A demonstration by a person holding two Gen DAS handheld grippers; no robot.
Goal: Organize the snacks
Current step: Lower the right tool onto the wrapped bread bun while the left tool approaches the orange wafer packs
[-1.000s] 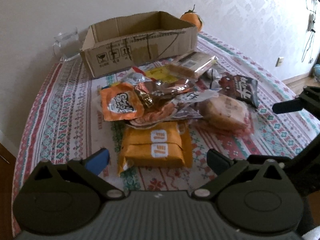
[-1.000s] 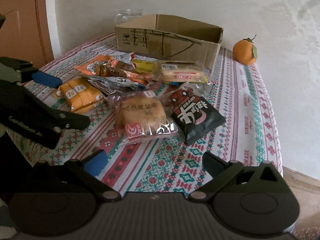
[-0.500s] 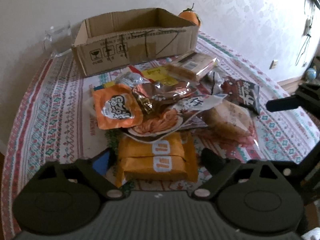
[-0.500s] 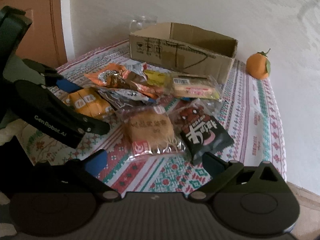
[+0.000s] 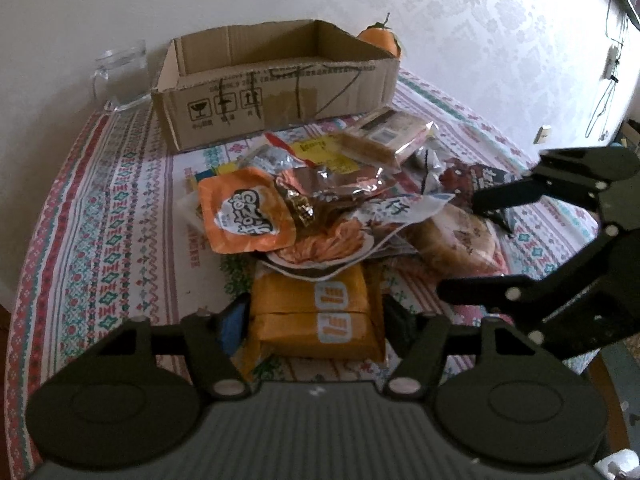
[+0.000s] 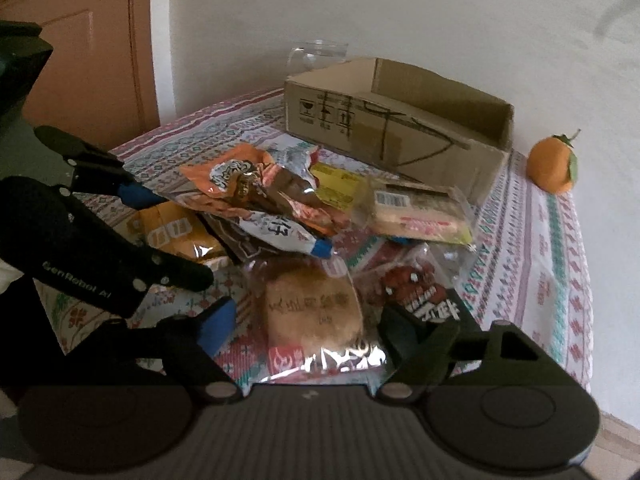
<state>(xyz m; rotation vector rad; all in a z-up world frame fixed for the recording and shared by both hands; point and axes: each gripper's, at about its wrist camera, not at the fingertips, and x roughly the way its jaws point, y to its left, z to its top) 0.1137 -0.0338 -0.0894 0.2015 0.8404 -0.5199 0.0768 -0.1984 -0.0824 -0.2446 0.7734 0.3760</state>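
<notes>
Snacks are heaped in the middle of a table covered by a patterned tablecloth (image 5: 100, 208), in front of an open cardboard box (image 5: 276, 92) that is set toward the far edge. An orange twin-pack (image 5: 316, 316) is found at the near end of the heap, bracketed by the left gripper (image 5: 316, 324): its jaws have just been closing and are now seen tight against both sides of the pack, so it is taken as gripped. A clear-wrapped round pastry (image 6: 312, 312) is lain at the near right of the heap, and the right gripper (image 6: 308, 320) is placed around it; those jaws have also just been closing, with the pastry between them, but gaps are still seen beside the blue left pad (image 6: 218, 326) and the wrapper, so no grip can be read. A black snack bag (image 6: 424, 300) is set just beside the pastry, partly under the right finger. An orange pouch (image 5: 244, 212) with a cartoon logo is piled on crinkled foil wrappers, and a long clear-wrapped cake bar (image 6: 416, 212) is seen nearer the box. A glass mug (image 5: 120, 74) is stood at the far left corner (touching the wall or not cannot be told), and a mandarin (image 6: 552, 164) with a leaf is placed at the far right, beside the box.
</notes>
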